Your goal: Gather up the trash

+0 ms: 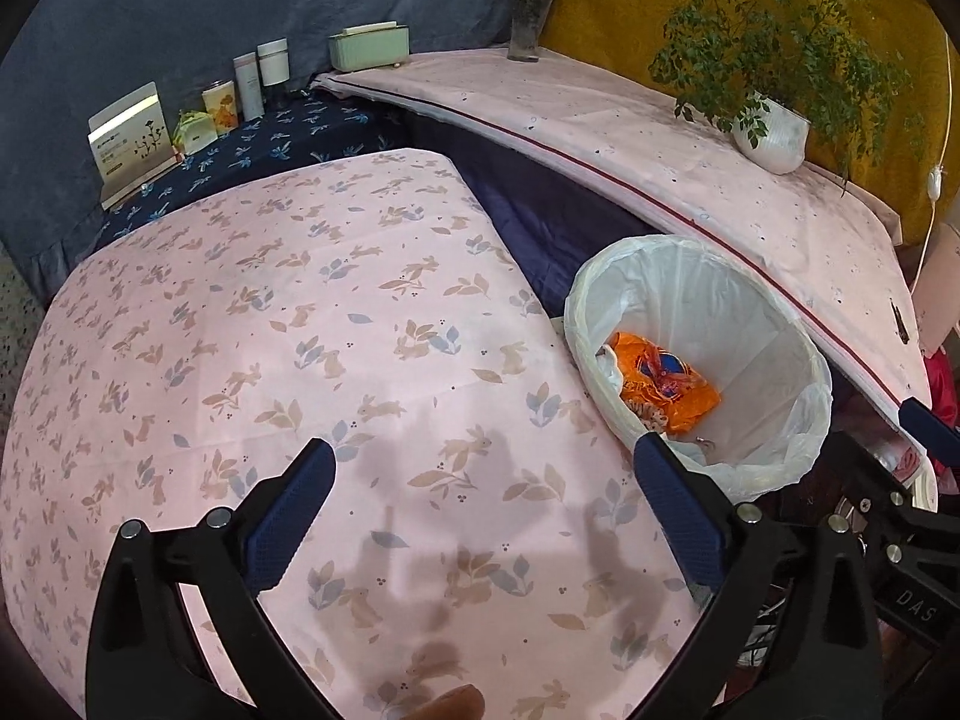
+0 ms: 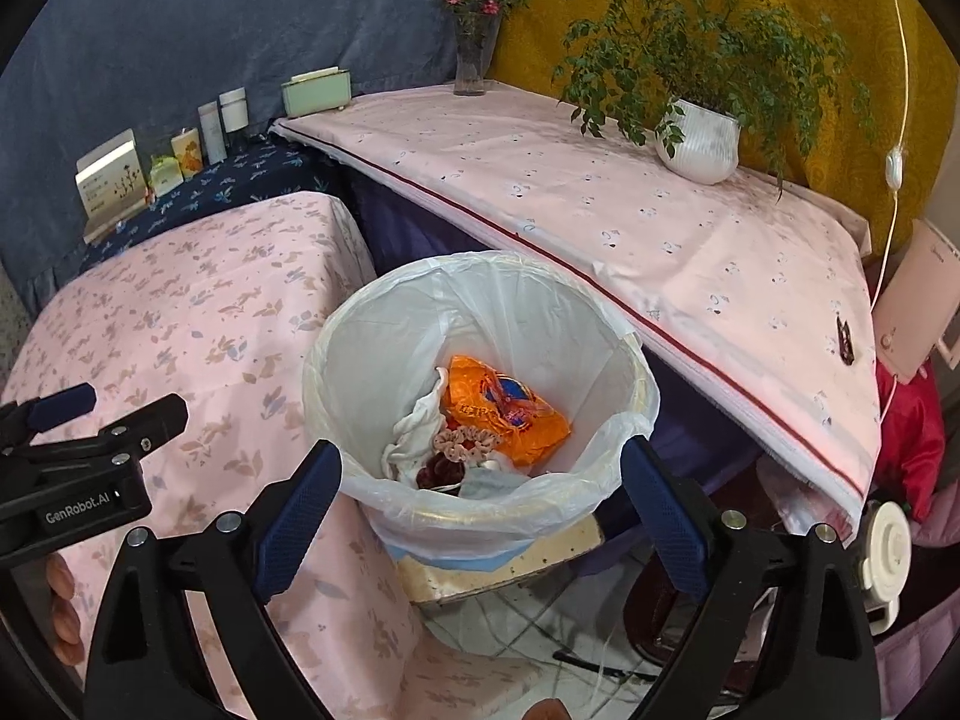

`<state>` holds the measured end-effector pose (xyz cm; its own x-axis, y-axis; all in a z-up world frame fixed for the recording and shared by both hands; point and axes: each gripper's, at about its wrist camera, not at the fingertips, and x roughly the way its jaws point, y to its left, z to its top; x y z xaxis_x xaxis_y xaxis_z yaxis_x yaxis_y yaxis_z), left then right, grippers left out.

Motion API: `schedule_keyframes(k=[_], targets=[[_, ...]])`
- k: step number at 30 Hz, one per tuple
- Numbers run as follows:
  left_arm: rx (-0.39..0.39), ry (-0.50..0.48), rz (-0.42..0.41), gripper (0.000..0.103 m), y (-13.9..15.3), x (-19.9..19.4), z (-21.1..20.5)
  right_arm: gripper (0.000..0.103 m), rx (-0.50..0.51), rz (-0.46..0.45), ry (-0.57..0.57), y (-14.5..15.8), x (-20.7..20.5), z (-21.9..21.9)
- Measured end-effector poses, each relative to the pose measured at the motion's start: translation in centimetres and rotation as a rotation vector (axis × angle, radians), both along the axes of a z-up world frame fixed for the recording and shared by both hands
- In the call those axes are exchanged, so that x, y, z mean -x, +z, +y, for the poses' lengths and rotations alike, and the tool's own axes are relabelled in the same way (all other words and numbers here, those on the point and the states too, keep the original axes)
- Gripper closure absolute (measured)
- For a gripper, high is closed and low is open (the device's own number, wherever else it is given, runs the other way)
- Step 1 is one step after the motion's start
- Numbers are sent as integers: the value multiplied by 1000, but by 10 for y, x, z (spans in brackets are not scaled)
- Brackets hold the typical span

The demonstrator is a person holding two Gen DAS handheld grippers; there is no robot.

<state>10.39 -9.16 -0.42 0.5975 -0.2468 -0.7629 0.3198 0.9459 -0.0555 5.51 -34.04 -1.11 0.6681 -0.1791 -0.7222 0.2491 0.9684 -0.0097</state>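
Observation:
A bin with a white liner [image 2: 480, 312] stands between two cloth-covered tables. In it lie an orange wrapper [image 2: 504, 408], a white tissue [image 2: 420, 420], a pink scrunchie [image 2: 468, 438] and a dark red scrap [image 2: 438, 471]. My right gripper [image 2: 480, 450] hangs open just over the bin's near rim, with nothing between its pads. My left gripper [image 1: 485, 450] is open and bare over the pink rabbit-print tablecloth [image 1: 300, 330], to the left of the bin [image 1: 774, 312] and its orange wrapper [image 1: 666, 384]. In the right wrist view the left gripper [image 2: 120, 405] shows at the left edge.
A higher pink-covered shelf [image 2: 660, 228] runs behind the bin, carrying a potted plant [image 2: 699, 144], a glass vase [image 2: 471, 60] and a green tissue box [image 2: 317, 91]. Bottles and cartons [image 2: 210, 126] line the back left. Cables lie on the floor [image 2: 540, 630] below the bin.

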Motion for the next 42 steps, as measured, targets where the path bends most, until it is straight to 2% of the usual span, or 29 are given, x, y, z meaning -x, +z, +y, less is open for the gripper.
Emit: schedule_keyframes(k=[6,14,42], targets=[[-27,-21,-12,7,8,9,-8,13,-8,14,-22,3,2,2],[-58,-36,12,7,7,14,-21,13,105,27,-37,10,6,9],[-69,-29,17,7,9,19,-26,13,82,15,-46,13,18,0]])
